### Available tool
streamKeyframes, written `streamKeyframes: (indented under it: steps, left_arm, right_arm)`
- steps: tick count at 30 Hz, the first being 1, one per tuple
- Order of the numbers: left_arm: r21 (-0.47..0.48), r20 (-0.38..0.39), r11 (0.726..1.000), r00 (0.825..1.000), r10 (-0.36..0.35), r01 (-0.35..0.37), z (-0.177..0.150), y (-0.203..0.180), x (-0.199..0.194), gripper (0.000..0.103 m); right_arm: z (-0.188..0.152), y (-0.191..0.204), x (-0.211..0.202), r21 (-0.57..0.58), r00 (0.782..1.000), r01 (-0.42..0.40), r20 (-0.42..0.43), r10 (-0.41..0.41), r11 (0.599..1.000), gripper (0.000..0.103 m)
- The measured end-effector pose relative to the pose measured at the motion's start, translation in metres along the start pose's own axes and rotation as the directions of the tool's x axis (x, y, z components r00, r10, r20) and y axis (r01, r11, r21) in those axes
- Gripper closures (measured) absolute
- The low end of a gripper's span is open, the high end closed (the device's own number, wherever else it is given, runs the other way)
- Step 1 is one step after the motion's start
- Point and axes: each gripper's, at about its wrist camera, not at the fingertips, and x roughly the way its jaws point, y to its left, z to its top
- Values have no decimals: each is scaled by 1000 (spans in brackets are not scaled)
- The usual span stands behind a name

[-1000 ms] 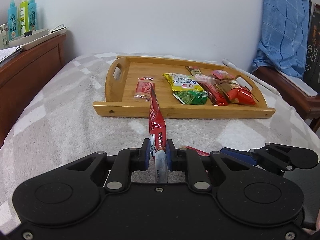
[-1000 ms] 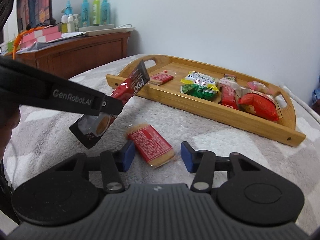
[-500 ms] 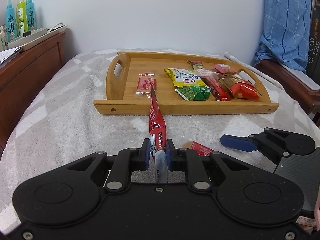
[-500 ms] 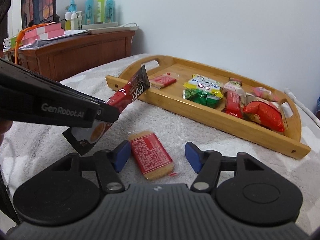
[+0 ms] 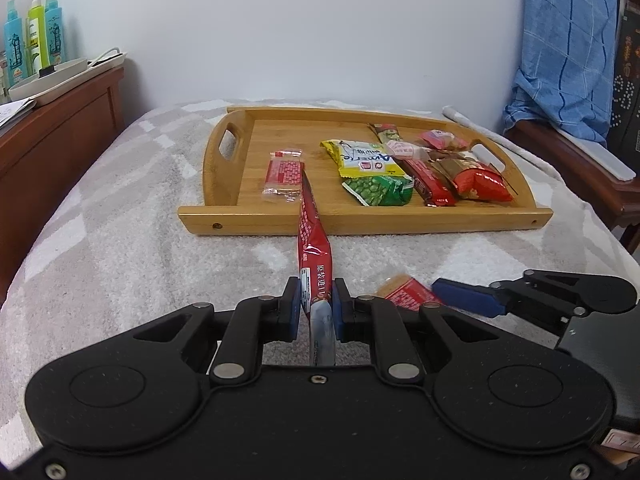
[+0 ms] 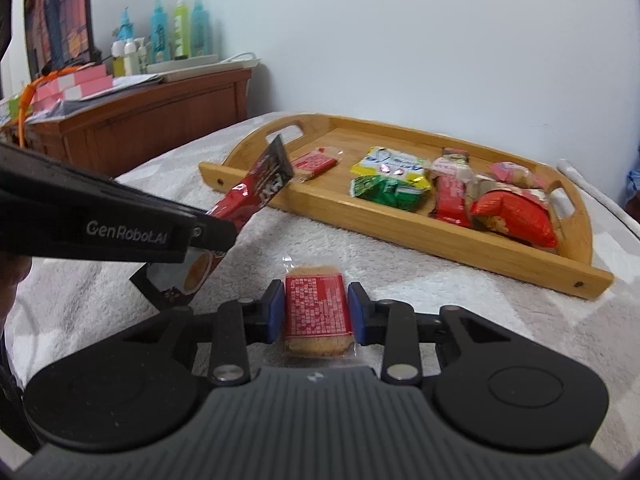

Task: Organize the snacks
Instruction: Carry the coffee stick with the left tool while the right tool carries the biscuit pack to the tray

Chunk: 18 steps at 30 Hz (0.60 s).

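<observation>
My left gripper (image 5: 316, 296) is shut on a long red and black drink sachet (image 5: 314, 240), held on edge just above the blanket and pointing at the wooden tray (image 5: 360, 224). In the right wrist view the sachet (image 6: 256, 192) sticks out of the left gripper's fingers (image 6: 212, 236). My right gripper (image 6: 315, 300) is closing its jaws on a red biscuit packet (image 6: 316, 308) lying on the blanket, with the blue pads against both sides of it. The tray (image 6: 400, 228) holds a matching biscuit packet (image 5: 283, 174), a yellow-green pea bag (image 5: 372, 172) and several red snack packs.
A grey checked blanket (image 5: 120, 240) covers the surface. A wooden dresser (image 6: 140, 128) with spray bottles (image 6: 180, 28) stands to the left. A blue cloth (image 5: 568, 52) hangs over a chair at the right. A rolled towel (image 5: 480, 128) lies behind the tray.
The right jaws widened around the biscuit packet, then closed in on it; the packet now lies straight between the pads. The left gripper kept still with its sachet.
</observation>
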Motion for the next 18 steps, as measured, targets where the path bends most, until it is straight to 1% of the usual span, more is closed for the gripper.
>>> streamKeyframes:
  steps: [6, 9, 14, 18]
  left_arm:
    - [-8, 35, 1000, 999, -4, 5, 8, 1, -9, 88]
    - [7, 54, 1000, 999, 0, 0, 17, -1, -12, 88]
    - [13, 69, 1000, 997, -15, 14, 39, 0, -10, 88]
    - [14, 75, 1000, 997, -25, 24, 59, 2, -5, 88]
  right_arm:
    - [9, -9, -10, 60, 999, 36, 28, -37, 998, 64]
    - [17, -14, -15, 86, 997, 52, 44, -55, 995, 65]
    - [33, -29, -20, 142, 994, 78, 62, -87, 987, 65]
    - [47, -42, -16, 189, 991, 102, 71, -117, 977, 65]
